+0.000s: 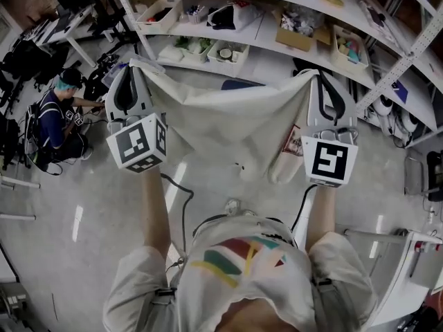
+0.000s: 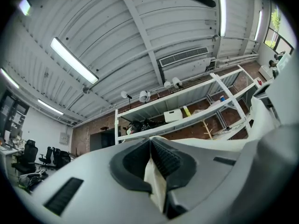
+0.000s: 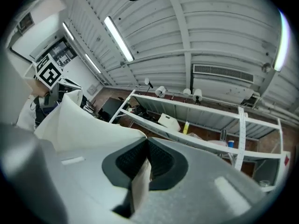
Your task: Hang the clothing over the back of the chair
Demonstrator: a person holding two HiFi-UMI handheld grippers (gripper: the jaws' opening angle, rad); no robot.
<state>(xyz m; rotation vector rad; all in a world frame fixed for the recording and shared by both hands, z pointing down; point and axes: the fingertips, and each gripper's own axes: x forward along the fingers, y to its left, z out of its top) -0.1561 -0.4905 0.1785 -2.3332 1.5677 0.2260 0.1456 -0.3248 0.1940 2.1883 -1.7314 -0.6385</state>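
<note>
A cream-white garment hangs spread out between my two grippers, held up in front of me. The left gripper is shut on the garment's upper left corner, and the right gripper is shut on its upper right corner. In the left gripper view the jaws pinch a fold of the pale cloth. A strip of the same cloth is clamped in the right gripper, and the rest of the garment stretches off to the left. A dark blue shape peeks over the garment's top edge; I cannot tell what it is.
White shelving with bins and boxes runs across the room ahead. At the left a person crouches on the floor beside dark gear. A black cable trails on the grey floor, and a white table corner stands at the right.
</note>
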